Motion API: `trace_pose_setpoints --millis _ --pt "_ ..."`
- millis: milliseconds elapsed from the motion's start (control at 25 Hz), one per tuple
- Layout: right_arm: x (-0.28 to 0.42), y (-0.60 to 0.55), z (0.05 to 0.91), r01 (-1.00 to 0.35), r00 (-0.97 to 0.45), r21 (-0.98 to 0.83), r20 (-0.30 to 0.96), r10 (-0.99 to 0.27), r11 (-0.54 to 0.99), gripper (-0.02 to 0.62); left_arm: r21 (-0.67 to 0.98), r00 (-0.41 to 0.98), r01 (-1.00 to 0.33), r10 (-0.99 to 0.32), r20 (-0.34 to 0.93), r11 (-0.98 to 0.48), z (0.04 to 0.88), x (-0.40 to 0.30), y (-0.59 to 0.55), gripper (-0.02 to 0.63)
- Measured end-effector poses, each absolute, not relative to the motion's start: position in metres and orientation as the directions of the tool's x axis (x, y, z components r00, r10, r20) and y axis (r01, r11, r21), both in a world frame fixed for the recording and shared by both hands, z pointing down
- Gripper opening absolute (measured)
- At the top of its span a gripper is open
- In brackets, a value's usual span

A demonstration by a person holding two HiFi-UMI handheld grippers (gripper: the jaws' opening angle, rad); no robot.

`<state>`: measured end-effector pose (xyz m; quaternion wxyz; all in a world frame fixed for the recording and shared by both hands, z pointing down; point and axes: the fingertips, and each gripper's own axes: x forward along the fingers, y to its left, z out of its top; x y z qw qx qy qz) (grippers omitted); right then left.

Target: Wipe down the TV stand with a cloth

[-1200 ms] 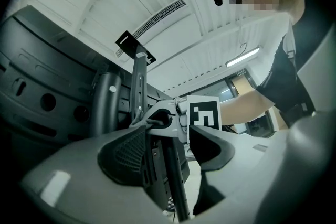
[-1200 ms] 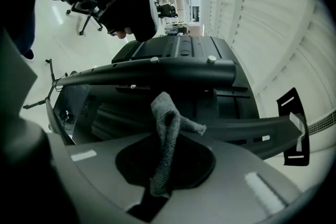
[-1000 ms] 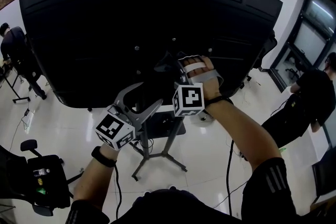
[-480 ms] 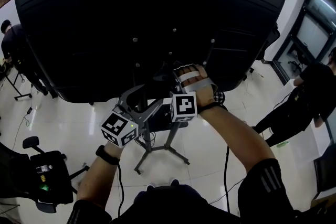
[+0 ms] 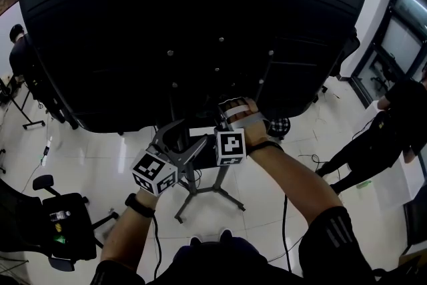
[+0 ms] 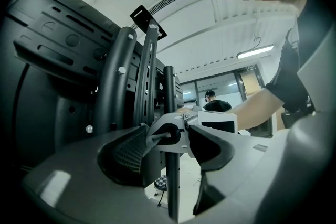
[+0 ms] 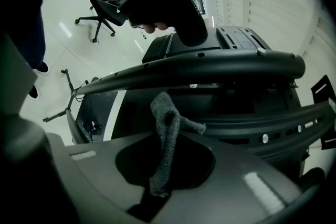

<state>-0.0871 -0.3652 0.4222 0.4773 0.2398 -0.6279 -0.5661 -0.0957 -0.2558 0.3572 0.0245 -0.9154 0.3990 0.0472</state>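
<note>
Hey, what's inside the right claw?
A grey cloth is pinched in the right claw, its top sticking out. Its lower end is hidden between the jaws.

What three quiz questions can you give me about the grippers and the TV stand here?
1. True or false: the left gripper has its jaws apart.
2. What colour is the TV stand's curved bar? A white, B black, C red.
3. Fill the gap: the right gripper is shut on a grey ____.
Key: 1 true. 2 B. 3 cloth.
</note>
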Motion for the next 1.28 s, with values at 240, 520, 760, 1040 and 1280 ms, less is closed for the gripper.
trace_pose_setpoints --millis 240,520,760,1040,1280 --pt "-0.085 -0.346 0.420 0.191 -0.501 0.943 0.332 -0.799 0.272 0.023 0.006 0.675 -0.735 -0.732 -0.091 -0.678 0.366 -0.093 -0.255 0.284" --pt "-0.059 -0.319 0.367 0.027 -0.582 0.966 0.223 -0.782 0.256 0.023 -0.054 0.694 -0.719 -0.713 -0.099 -0.692 0.350 -0.073 -0.249 0.284" --pt "-0.019 -0.306 0.289 -0.275 -0.657 0.903 0.074 -0.750 0.330 0.024 -0.091 0.725 -0.687 -0.672 -0.150 -0.721 0.306 -0.042 -0.244 0.284" --pt "0.034 -0.311 0.210 -0.419 -0.633 0.869 -0.072 -0.771 0.262 0.023 -0.168 0.764 -0.643 -0.612 -0.203 -0.747 0.262 0.000 -0.248 0.284" --pt "0.065 -0.340 0.181 -0.452 -0.604 0.865 -0.117 -0.789 0.218 0.023 -0.200 0.775 -0.630 -0.591 -0.224 -0.750 0.242 0.030 -0.262 0.284"
